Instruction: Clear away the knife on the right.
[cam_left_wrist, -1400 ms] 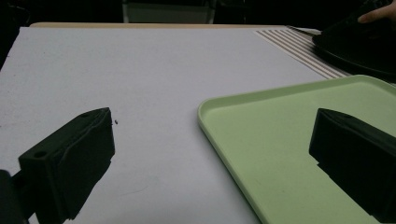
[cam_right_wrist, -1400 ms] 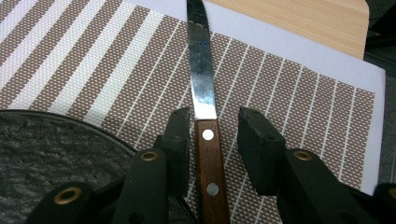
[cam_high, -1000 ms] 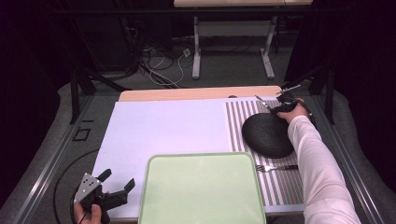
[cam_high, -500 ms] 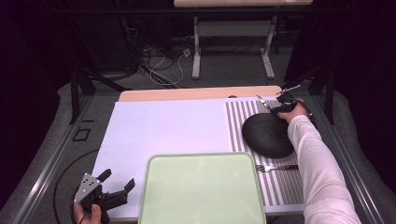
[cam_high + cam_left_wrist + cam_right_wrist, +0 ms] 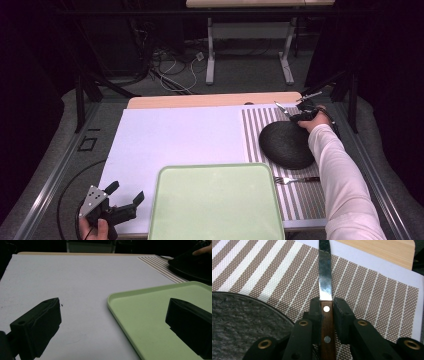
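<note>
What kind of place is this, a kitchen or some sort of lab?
Most likely a lab or recording studio set up as a dining table. A striped placemat carries a dark plate, fork and knife, yet black curtains, loose floor cables and hand-held grippers surround them.

The right gripper is held at the far right, its 2 jaws having just been closing, now clamped on a knife handle. The left gripper is held low, jaws spread wide.
</note>
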The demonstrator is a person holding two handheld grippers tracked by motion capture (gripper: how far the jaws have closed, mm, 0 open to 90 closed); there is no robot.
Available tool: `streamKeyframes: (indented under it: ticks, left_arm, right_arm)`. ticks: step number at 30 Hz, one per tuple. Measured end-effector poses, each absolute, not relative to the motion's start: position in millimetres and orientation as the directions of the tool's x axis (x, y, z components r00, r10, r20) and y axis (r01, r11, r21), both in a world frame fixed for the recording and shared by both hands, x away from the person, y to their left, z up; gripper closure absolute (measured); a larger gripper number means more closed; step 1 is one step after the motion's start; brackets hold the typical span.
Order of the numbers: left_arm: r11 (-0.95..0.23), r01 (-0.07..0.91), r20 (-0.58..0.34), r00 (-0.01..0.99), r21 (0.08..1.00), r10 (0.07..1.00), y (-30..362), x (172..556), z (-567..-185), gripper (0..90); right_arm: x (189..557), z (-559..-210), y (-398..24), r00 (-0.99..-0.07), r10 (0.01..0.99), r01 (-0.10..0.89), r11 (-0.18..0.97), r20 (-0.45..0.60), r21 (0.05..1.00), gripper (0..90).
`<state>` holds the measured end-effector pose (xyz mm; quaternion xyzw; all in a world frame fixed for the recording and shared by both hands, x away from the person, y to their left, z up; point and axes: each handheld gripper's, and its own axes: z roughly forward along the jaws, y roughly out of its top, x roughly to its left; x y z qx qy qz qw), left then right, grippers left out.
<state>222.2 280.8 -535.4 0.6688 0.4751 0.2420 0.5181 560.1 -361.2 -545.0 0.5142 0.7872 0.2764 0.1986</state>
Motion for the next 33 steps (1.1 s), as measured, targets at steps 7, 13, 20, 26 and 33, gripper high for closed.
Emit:
streamKeyframes:
  ticks: [7, 13, 20, 26, 33]
  left_arm:
    - [-0.015, 0.387, -0.167, 0.431, 0.922, 0.886, 280.7, 222.7, -535.8, 0.4]
    - [-0.012, 0.389, -0.171, 0.431, 0.921, 0.886, 280.0, 222.8, -536.1, 0.5]
    - [-0.018, 0.385, -0.168, 0.443, 0.923, 0.881, 278.9, 224.1, -535.1, 0.4]
    - [-0.014, 0.387, -0.177, 0.452, 0.922, 0.874, 280.0, 226.0, -534.5, 0.4]
    - [-0.015, 0.384, -0.182, 0.472, 0.923, 0.863, 278.7, 233.2, -533.3, 0.4]
  right_arm:
    - [558.6, -541.0, -368.7, -0.379, 0.924, 0.694, 0.315, -0.044, 0.648, 77.1]
    - [554.0, -539.1, -383.1, -0.361, 0.931, 0.701, 0.307, -0.051, 0.643, 77.1]
    - [544.8, -530.4, -395.4, -0.329, 0.942, 0.708, 0.292, -0.065, 0.643, 77.1]
    - [537.0, -522.1, -393.2, -0.319, 0.947, 0.709, 0.273, -0.051, 0.651, 77.1]
    - [526.0, -513.3, -382.9, -0.317, 0.948, 0.703, 0.262, -0.038, 0.662, 77.1]
